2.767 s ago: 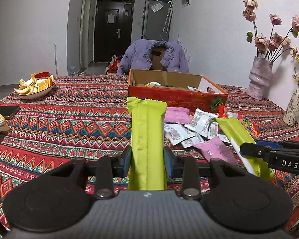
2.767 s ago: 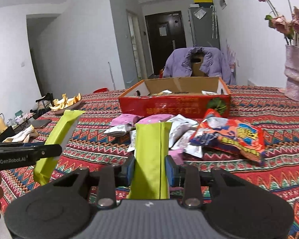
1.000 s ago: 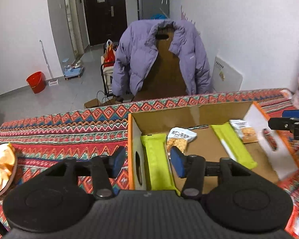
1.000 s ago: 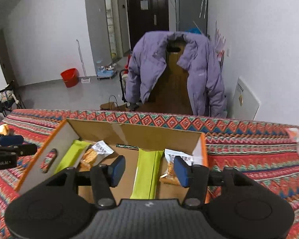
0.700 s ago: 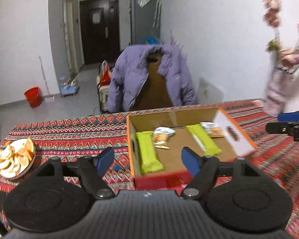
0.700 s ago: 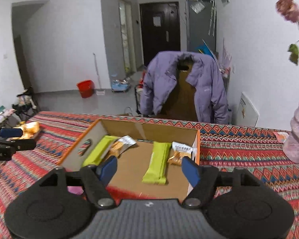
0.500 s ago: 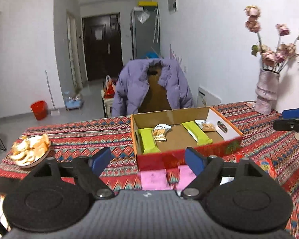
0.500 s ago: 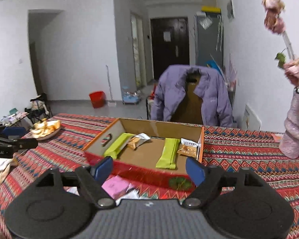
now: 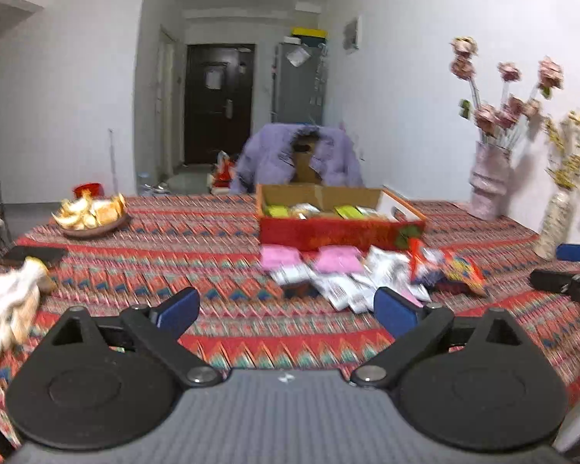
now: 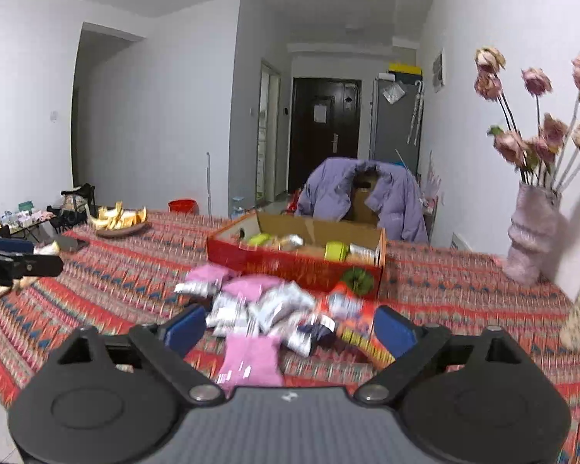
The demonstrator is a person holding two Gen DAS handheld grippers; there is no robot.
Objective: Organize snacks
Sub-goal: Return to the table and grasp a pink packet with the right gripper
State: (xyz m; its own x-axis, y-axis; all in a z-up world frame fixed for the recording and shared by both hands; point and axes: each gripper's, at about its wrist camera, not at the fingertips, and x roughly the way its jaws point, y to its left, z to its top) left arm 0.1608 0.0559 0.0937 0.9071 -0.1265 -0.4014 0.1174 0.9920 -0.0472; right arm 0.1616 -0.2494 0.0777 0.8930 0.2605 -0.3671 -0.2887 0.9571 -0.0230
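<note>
A red cardboard box [image 9: 340, 232] [image 10: 290, 266] stands on the patterned tablecloth, holding two green snack bars [image 9: 276, 210] [image 10: 336, 250] and small packets. In front of it lies a loose pile of pink [image 9: 280, 257] [image 10: 251, 359], silver [image 9: 344, 290] and red-orange [image 9: 460, 268] snack packs. My left gripper [image 9: 286, 311] hangs over bare cloth short of the pile, jaws still opening, nothing between them. My right gripper [image 10: 290, 330] is above the near side of the pile, jaws also opening and not touching any pack. Each gripper shows at the edge of the other's view.
A plate of orange peel [image 9: 91, 212] [image 10: 121, 218] sits at the far left. A dark phone [image 9: 34, 253] and a pale cloth [image 9: 7, 309] lie near the left edge. Two vases with flowers [image 9: 487, 189] [image 10: 533, 243] stand at the right by the wall. A chair with a purple jacket [image 9: 301, 158] stands behind the box.
Both grippers let go of their green bars inside the box, opened wide and pulled back toward the near side of the table; the box now looks far and the loose pile is in front.
</note>
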